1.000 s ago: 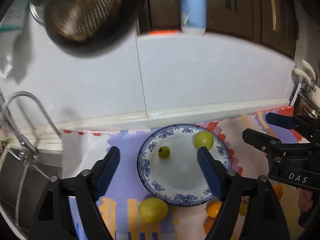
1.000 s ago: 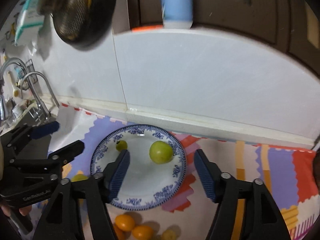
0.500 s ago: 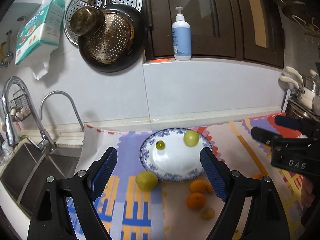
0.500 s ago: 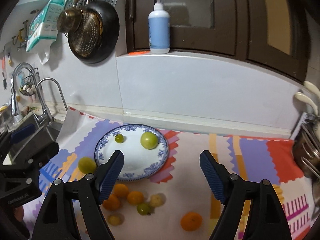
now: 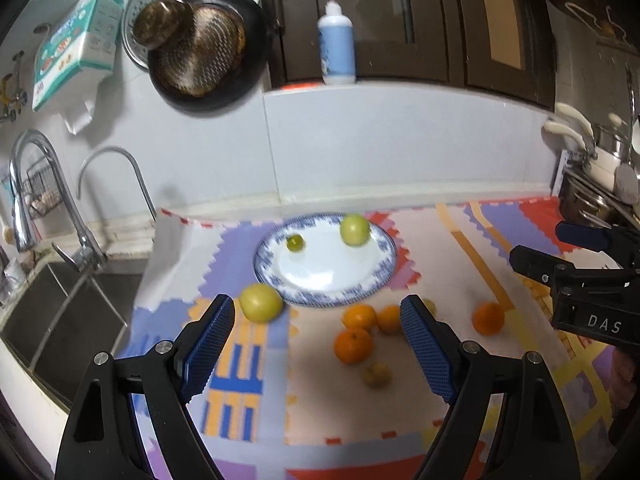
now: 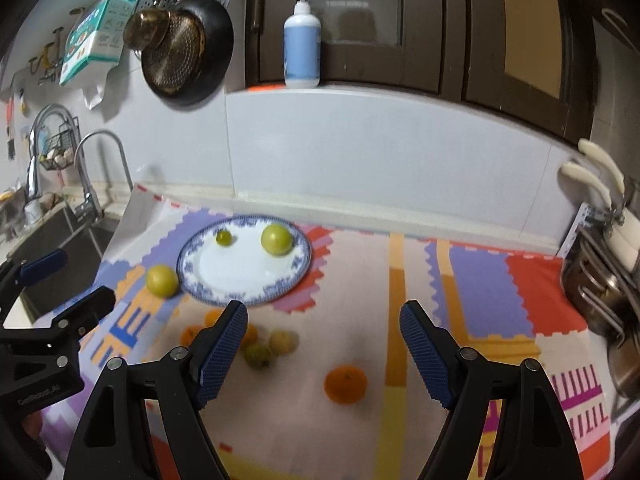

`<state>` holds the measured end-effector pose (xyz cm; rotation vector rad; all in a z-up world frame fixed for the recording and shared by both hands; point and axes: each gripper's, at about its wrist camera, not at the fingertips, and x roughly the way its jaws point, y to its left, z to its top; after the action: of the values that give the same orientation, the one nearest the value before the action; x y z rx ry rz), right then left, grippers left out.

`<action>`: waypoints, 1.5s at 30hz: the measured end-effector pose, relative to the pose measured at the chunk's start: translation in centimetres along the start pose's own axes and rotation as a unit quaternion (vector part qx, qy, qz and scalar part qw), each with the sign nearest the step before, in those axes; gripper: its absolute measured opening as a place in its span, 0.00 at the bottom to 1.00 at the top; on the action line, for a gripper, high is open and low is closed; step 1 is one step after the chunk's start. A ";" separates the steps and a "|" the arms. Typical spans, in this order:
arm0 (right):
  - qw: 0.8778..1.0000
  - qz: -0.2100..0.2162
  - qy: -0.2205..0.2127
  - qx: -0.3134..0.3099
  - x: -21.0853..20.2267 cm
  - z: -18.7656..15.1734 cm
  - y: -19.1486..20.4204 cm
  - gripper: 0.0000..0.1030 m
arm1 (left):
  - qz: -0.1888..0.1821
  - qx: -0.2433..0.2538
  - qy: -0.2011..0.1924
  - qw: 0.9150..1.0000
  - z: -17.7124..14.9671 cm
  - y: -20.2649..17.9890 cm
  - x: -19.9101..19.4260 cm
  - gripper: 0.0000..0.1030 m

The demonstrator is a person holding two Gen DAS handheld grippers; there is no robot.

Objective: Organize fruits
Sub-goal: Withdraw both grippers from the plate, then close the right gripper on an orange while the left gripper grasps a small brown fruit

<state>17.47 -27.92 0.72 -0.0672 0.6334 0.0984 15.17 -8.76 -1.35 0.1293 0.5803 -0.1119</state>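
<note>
- The left gripper (image 5: 316, 344) hangs above the patterned mat (image 5: 452, 248), blue-padded jaws spread wide and holding nothing; the right gripper (image 6: 324, 344) hangs likewise parted and unloaded over the mat's middle.
- Each tool shows at the edge of the other's view, cut off by the frame, so only part of each body is seen there.
- Motion blur softens the loose fruit; in the right wrist view the cluster near the left pad is partly hidden behind it, and its count there cannot be told.
- A blue-rimmed plate (image 5: 320, 296) lies flat near the backsplash, carrying two pieces: a large green fruit (image 5: 354, 230) toward its far right edge and a small green fruit (image 5: 295, 243) to its left.
- One yellow-green fruit (image 5: 260, 303) rests on the mat, touching or just beside the plate's near-left rim.
- Three oranges (image 5: 354, 345) crowd together below the plate; a fourth, a lone orange (image 5: 487, 318), lies apart to the right.
- A small pale fruit (image 5: 377, 374) lies nearest the camera; another is barely visible behind the left gripper's right pad.
- The round fruits show no clear long axis.
</note>
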 end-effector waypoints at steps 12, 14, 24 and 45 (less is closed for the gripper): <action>0.997 0.014 0.077 -0.006 4.0 -4.0 -2.5 0.77 | -0.028 -0.013 0.114 0.993 -3.3 -2.7 4.9 0.78; 0.996 0.012 0.088 -0.003 4.8 -4.5 -2.7 0.77 | -0.030 -0.018 0.134 0.990 -3.7 -2.7 5.8 0.74; 0.990 0.029 0.135 0.017 8.7 -6.3 -3.4 0.72 | -0.041 -0.020 0.182 0.982 -4.8 -3.4 8.9 0.61; 0.986 0.058 0.155 0.019 10.8 -6.9 -3.4 0.42 | -0.069 -0.010 0.195 0.978 -4.9 -4.2 10.8 0.28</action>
<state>22.48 -31.19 -11.10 -0.0084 0.9508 0.1913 20.91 -12.86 -11.74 0.0917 0.9817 -0.2184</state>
